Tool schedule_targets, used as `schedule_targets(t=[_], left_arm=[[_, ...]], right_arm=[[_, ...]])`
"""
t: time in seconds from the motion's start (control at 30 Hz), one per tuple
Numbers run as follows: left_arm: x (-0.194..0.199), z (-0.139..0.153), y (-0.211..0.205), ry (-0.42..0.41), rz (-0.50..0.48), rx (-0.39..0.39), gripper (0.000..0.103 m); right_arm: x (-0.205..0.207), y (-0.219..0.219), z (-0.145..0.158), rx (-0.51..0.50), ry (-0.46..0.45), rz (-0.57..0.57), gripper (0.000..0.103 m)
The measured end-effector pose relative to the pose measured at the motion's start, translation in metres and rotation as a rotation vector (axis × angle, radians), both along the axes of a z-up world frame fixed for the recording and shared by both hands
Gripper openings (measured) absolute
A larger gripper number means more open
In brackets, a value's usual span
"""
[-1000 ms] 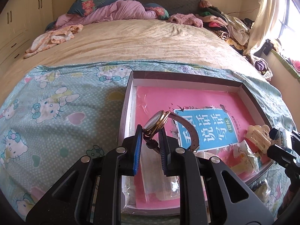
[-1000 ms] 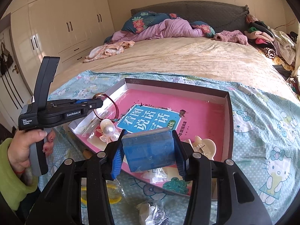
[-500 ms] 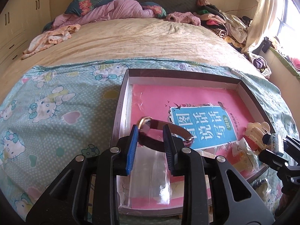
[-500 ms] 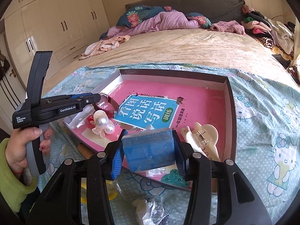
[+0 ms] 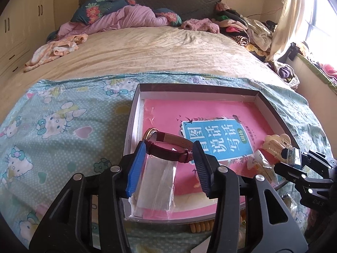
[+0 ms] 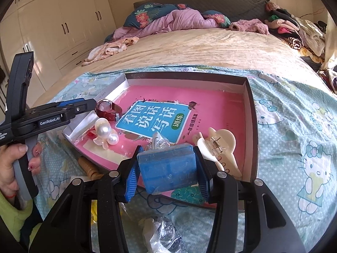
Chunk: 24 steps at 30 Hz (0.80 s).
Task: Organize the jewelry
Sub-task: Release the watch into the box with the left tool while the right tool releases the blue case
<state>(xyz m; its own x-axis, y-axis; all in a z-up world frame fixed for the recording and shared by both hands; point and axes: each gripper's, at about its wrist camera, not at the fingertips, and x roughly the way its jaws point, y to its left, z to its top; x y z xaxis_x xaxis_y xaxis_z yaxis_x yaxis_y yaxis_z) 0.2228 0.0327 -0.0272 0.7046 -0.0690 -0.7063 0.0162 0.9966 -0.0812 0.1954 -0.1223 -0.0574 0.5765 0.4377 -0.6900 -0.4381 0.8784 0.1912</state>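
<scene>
The watch (image 5: pixel 168 145) lies in the shallow box (image 5: pixel 134 113), at its left wall; the left gripper (image 5: pixel 168 164) is opening, pads clear of the strap. The right gripper (image 6: pixel 167 168) clenches a blue case (image 6: pixel 168 168) at the box's near edge, not yet placed. A cream hair claw (image 6: pixel 217 145) and pearl clip (image 6: pixel 105 132) already sit inside.

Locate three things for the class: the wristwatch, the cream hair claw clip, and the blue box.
wristwatch (image 6: pixel 104 105): right wrist view, on its round face.
cream hair claw clip (image 6: pixel 225 140): right wrist view, on its upper shell.
blue box (image 6: pixel 168 166): right wrist view, on its front face.
</scene>
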Motion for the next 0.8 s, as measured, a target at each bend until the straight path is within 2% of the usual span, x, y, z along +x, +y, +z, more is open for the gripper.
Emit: schedule_targets(t=[0.17,0.5,0.8], left_arm=[[-0.008,0.005,0.0,-0.01,-0.002,-0.008,0.046],[-0.017,0.009,-0.003,-0.017,-0.005,-0.013,0.05],[-0.03,0.017,-0.005,-0.026,-0.007,-0.014,0.054]], right_arm=[[-0.001,0.0,0.0,-0.001,0.0,-0.002,0.046],[-0.012,-0.005,0.009,0.001,-0.02,-0.008,0.053],[-0.027,-0.012,0.026,0.02,-0.062,-0.026,0.078]])
